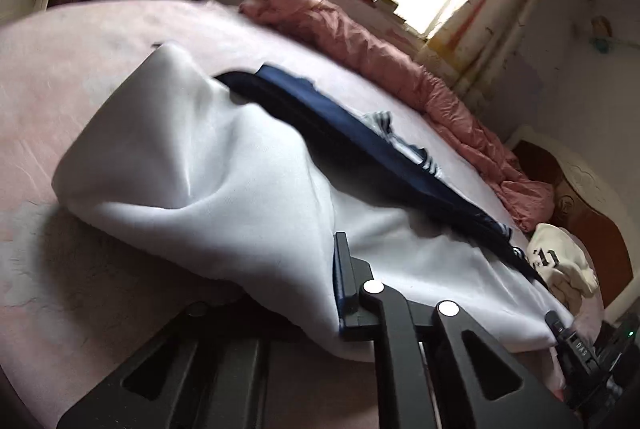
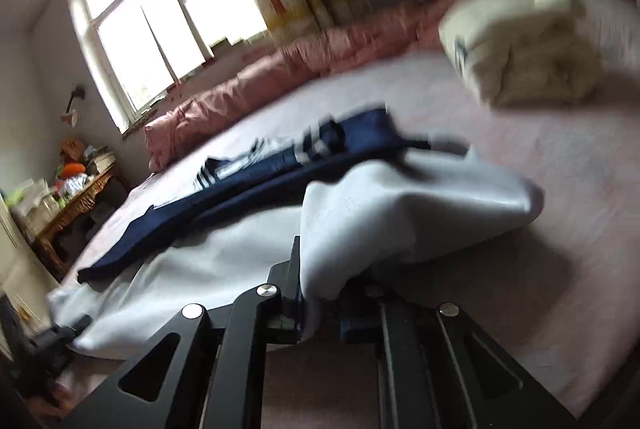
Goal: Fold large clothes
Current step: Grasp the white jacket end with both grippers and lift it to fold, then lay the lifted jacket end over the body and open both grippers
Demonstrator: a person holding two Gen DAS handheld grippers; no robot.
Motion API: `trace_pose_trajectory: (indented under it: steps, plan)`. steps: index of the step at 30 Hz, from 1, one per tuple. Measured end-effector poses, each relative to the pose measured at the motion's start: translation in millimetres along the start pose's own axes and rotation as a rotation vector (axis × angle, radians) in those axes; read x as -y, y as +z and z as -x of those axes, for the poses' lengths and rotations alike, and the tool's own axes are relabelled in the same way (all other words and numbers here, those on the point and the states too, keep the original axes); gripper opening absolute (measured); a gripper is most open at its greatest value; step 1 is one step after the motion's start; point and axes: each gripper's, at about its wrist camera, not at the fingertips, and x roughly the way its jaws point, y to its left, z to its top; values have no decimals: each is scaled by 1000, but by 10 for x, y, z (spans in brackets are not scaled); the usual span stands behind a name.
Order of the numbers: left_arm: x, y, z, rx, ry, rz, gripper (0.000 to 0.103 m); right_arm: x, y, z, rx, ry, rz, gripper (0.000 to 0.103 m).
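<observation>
A: Large white knit garment with navy panels and striped trim [image 1: 192, 165] spread across the pink bed sheet [image 1: 80, 77], near edge lifted. Left gripper [image 1: 340, 285] clamped shut on a pinch of the white hem; right gripper [image 2: 304, 293] likewise closed on the hem at its own end.

B: Both grips thin, right at the edge of the cloth. Could slip out under a sharp pull.

A: Also uneven lifting: one end raised ahead of the other, a skewed fold, navy part bunched underneath.

B: Slack hanging between the two grippers, too. Likely to drag on the sheet and crease.

A: Cream crumpled sweater [image 2: 528, 41] near the far end, well apart from the hem. Rumpled pink quilt [image 1: 384, 57] along the window side, close enough to catch a fold carried too far.
</observation>
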Motion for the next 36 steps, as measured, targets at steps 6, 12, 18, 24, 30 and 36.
trace_pose_trajectory:
  steps: [6,12,18,24,30,36]
  plan:
    - [-20,-120,834,89,-114,-68,8,45,-65,801,126,80,34,11]
    - [259,-152,977,59,34,-181,9,-123,-75,1032,99,41,128,12]
    - [463,325,726,77,9,-220,9,-267,343,833,96,59,182,13]
    - [558,1056,-115,-26,40,-236,9,-527,991,11,-32,57,214,13]
    - [547,1340,-988,-142,118,-237,9,-739,1213,-931,-114,-23,264,13]
    - [479,1345,-1636,-194,147,-290,10,-759,1159,-1616,-163,-96,310,13]
